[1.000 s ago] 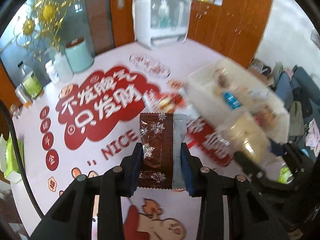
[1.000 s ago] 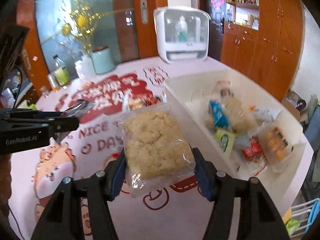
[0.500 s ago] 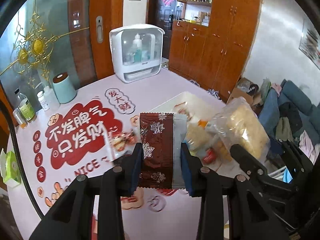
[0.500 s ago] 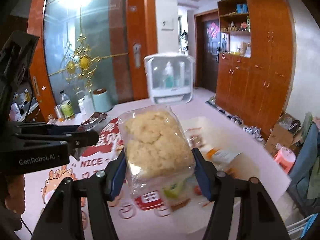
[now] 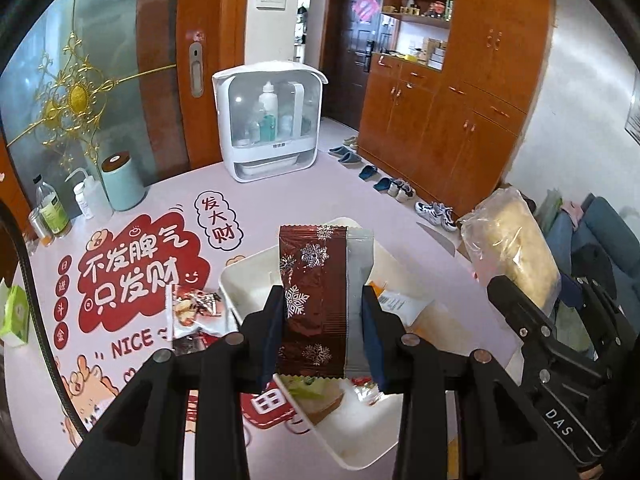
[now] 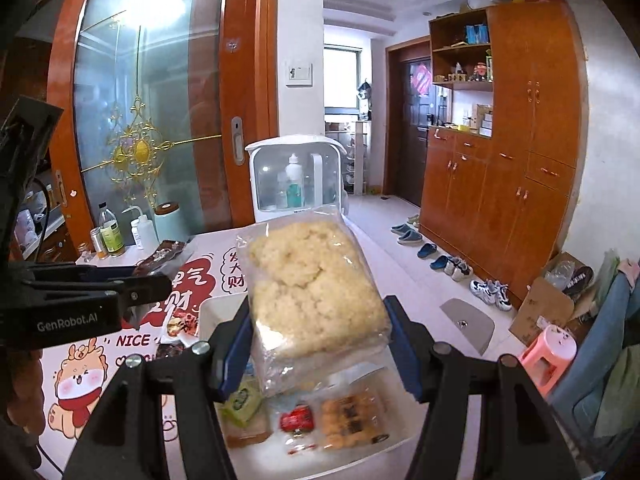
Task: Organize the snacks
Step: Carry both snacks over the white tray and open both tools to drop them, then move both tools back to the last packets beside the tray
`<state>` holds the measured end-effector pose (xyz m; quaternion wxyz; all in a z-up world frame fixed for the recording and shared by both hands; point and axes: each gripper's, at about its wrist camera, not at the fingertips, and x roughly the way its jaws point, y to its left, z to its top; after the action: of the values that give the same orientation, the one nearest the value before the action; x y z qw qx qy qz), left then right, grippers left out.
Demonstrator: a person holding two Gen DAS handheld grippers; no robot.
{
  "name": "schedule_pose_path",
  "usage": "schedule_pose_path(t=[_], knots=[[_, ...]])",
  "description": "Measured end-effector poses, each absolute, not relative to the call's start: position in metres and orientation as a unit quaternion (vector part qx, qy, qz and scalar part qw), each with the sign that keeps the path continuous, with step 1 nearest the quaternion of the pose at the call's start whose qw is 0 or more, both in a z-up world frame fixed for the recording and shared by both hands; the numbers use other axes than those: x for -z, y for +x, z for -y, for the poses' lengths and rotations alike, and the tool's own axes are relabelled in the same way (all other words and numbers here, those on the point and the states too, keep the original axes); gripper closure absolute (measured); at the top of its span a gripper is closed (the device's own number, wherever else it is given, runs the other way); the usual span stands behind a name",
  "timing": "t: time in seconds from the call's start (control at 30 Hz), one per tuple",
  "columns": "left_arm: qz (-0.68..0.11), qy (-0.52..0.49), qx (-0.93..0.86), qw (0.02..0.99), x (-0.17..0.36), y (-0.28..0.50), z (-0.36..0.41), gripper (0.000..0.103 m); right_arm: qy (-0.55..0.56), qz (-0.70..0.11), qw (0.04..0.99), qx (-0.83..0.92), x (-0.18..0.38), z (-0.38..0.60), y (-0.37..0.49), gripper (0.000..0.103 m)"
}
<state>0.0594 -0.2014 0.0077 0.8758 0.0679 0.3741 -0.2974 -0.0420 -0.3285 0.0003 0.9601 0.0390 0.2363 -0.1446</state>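
The brown snowflake-printed snack packet (image 5: 316,300) stands upright in the left claw (image 5: 324,332), whose two fingers press on its sides, held above the white bin (image 5: 240,280) on the desk (image 5: 168,208). The clear bag of pale puffed rice cake (image 6: 316,284) is clamped between the fingers of the right claw (image 6: 320,344), also above the bin, where a green packet (image 6: 242,398), a small red packet (image 6: 298,418) and an orange snack pack (image 6: 352,420) lie. A red-and-white wrapped snack (image 5: 192,312) rests on the desk just left of the bin. At the desk's far side stand a white cabinet (image 5: 268,120) and a mint canister (image 5: 120,182).
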Motion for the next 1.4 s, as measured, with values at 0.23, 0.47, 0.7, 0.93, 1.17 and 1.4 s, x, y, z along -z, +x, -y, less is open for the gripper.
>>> schedule_pose_path(t=[0.23, 0.47, 0.7, 0.93, 1.17, 1.4], knots=[[-0.385, 0.074, 0.26, 0.883, 0.0, 0.065, 0.228, 0.067, 0.029, -0.255, 0.96, 0.11, 0.007, 0.353, -0.034, 0.04], [-0.395, 0.082, 0.23, 0.886, 0.009, 0.079, 0.243, 0.067, 0.025, -0.279, 0.957, 0.079, 0.017, 0.361, -0.024, 0.04], [-0.391, 0.098, 0.195, 0.894, 0.016, 0.08, 0.248, 0.005, 0.023, -0.299, 0.952, 0.055, 0.025, 0.363, -0.016, 0.035], [-0.398, 0.108, 0.183, 0.892, 0.023, 0.077, 0.243, 0.005, 0.022, -0.293, 0.954, 0.054, 0.024, 0.365, -0.019, 0.027], [-0.399, 0.106, 0.181, 0.893, 0.022, 0.07, 0.236, 0.005, 0.022, -0.293, 0.955, 0.047, 0.023, 0.362, -0.019, 0.027], [-0.402, 0.105, 0.175, 0.892, 0.02, 0.064, 0.227, 0.005, 0.025, -0.292, 0.955, 0.042, 0.022, 0.358, -0.02, 0.027]])
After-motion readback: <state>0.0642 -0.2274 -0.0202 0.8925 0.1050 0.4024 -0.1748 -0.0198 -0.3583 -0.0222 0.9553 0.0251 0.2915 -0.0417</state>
